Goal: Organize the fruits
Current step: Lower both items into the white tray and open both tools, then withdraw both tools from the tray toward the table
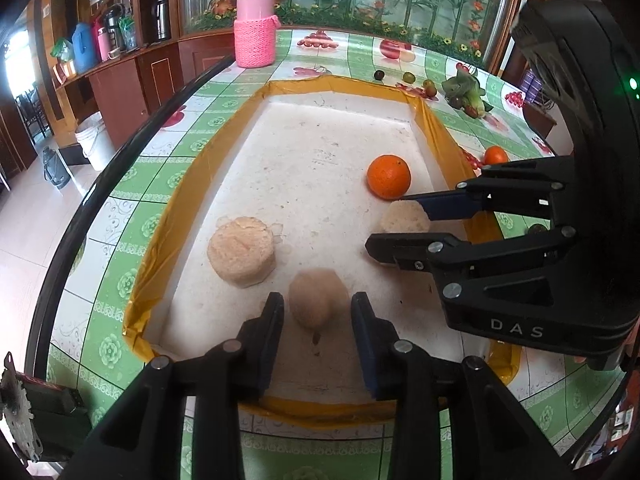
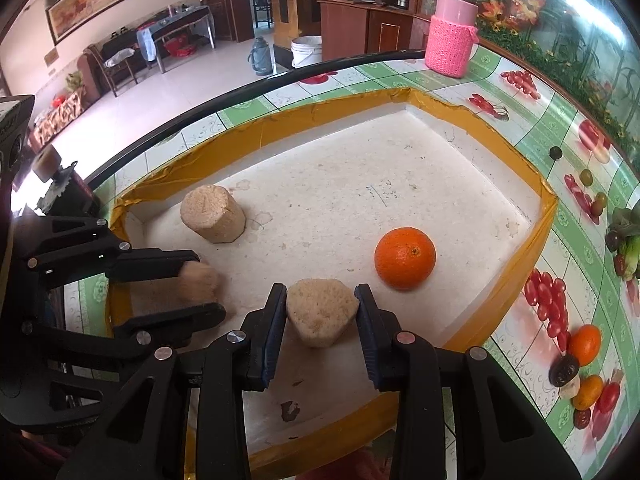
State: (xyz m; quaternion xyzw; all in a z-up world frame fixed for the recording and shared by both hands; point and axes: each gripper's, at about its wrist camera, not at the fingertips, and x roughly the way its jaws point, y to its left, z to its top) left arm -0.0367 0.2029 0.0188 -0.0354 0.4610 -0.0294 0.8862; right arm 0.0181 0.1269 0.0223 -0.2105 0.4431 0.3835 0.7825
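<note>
A white foam tray [image 1: 160, 240] with a yellow taped rim holds an orange [image 1: 389, 176] [image 2: 405, 258] and a tan spongy cylinder [image 1: 242, 252] [image 2: 212, 214]. My left gripper [image 1: 316, 300] [image 2: 208, 286] is low over the tray's near end. A tan rounded lump [image 1: 318, 312] [image 2: 200, 280] sits between its jaws, with a thin gap at each pad, and it looks blurred. My right gripper [image 2: 320, 292] [image 1: 386, 223] is shut on another tan spongy piece [image 2: 322, 316] [image 1: 404, 216], just in front of the orange.
A pink flask [image 1: 256, 32] [image 2: 452, 40] stands at the table's far end. Small oranges [image 2: 585, 344], dark fruits [image 2: 563, 370] and a leafy bunch [image 1: 466, 92] lie on the patterned cloth beside the tray. The table's black edge [image 1: 120, 152] runs along the left.
</note>
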